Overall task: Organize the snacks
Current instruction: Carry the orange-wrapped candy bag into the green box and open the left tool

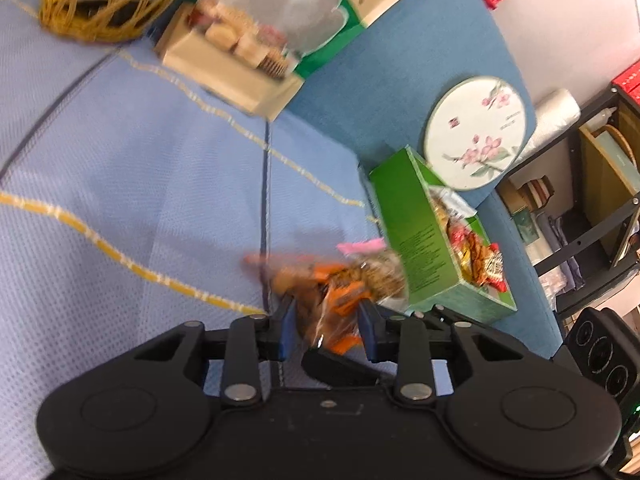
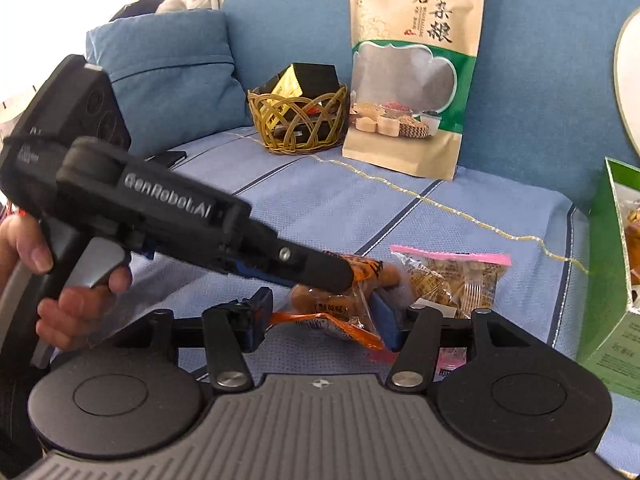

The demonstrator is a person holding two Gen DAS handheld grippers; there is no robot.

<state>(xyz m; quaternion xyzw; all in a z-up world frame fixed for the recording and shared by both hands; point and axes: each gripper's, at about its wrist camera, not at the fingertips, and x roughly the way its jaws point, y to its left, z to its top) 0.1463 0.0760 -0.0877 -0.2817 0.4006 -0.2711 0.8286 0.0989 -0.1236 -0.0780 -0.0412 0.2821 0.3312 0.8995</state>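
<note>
Left claw [image 2: 340, 276] grips orange snack packet [image 2: 332, 312] between the spread right claw [image 2: 326, 320] fingers.

Non-task stuff in view: blue sofa [image 2: 304, 32] with a light-blue checked cover [image 2: 328, 208] over the seat, blue cushion [image 2: 168, 76] against the left corner. Round floral fan [image 1: 476, 132] leaned on the backrest. Black metal shelving rack [image 1: 596, 184] stood off to the right, contents too blurred to identify.
</note>
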